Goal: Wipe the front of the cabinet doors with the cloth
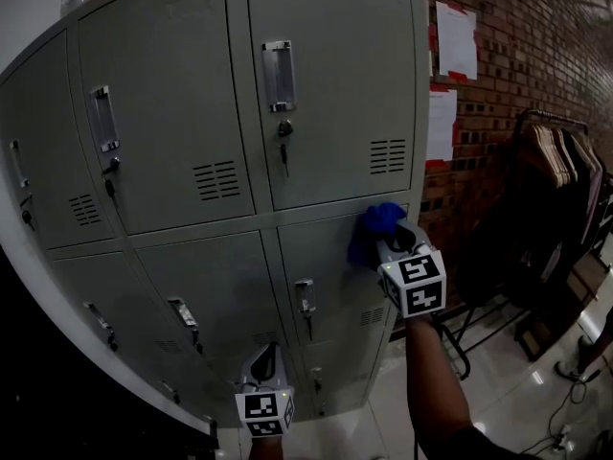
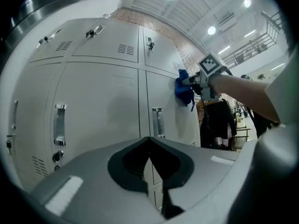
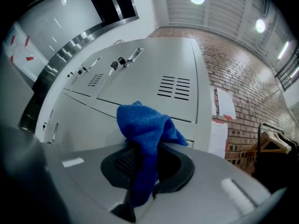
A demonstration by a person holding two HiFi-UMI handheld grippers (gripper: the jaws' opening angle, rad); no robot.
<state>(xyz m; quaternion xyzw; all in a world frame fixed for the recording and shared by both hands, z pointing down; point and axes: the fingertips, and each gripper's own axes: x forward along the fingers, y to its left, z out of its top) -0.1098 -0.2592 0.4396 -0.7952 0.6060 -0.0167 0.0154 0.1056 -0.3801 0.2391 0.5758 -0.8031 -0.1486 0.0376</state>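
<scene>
My right gripper (image 1: 395,249) has its jaws clamped on the blue cloth (image 1: 375,226), bunched against the top right corner of a lower cabinet door (image 1: 326,257), left gripper (image 1: 265,362) closed on nothing below; risk I see: door friction on the drag could tug the cloth free

Handles (image 1: 279,75) and dangling keys (image 1: 284,156) are jutting from the cabinet doors (image 1: 335,84); a clothes rack (image 1: 560,171) is crowding the right.
</scene>
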